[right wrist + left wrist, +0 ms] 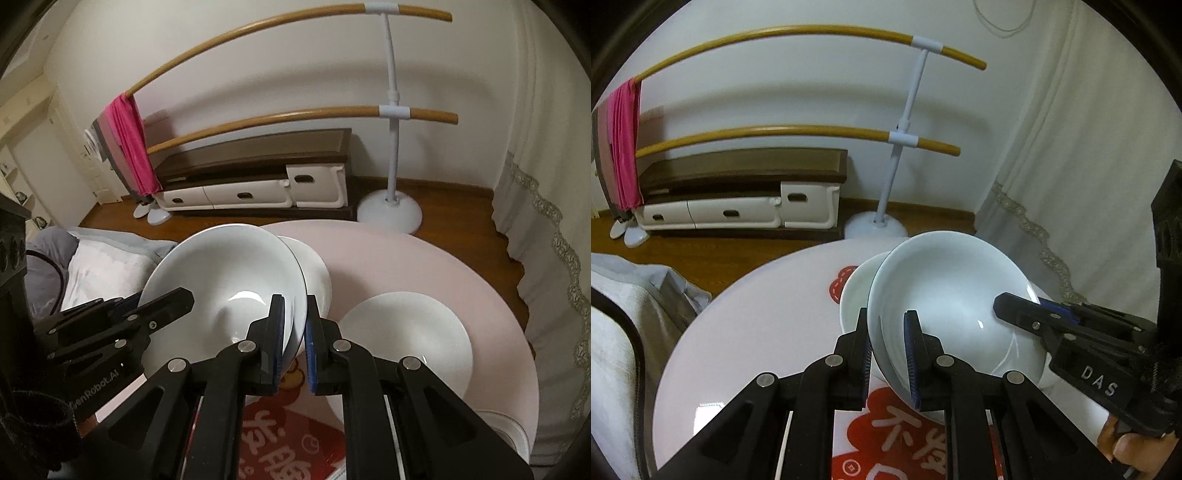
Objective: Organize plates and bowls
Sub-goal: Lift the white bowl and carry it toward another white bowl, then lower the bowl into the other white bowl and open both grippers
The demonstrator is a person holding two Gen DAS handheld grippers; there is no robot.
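Two grippers, one load: we hold a white bowl (945, 295) above the round bench (746, 332), each gripper pinching an opposite side of its rim.
Left gripper (886, 354): pressed together on the near-left rim, one pad inside the bowl and one outside.
Right gripper (295, 343): clamped the same way on the opposite rim, its fingers straddling the wall.
Second bowl (857, 291): sits close behind the held one, near the red sticker (846, 284); whether the two touch we cannot tell.
Plate (406, 339): lies flat on the bench to the right of the right gripper, apart from both bowls.
Risk, slip: glazed ware held only by thin rim pinches could, in our judgement, slide out if either grip eases or the bowl tilts further.
Risk, twist: if our two hands drift apart or turn unevenly, the rim may be levered out of one gripper.
Risk, knock: the held bowl's underside could clip the second bowl and chip or shove it toward the bench edge.
Risk, landing: set down off-centre, it could rock instead of nesting.
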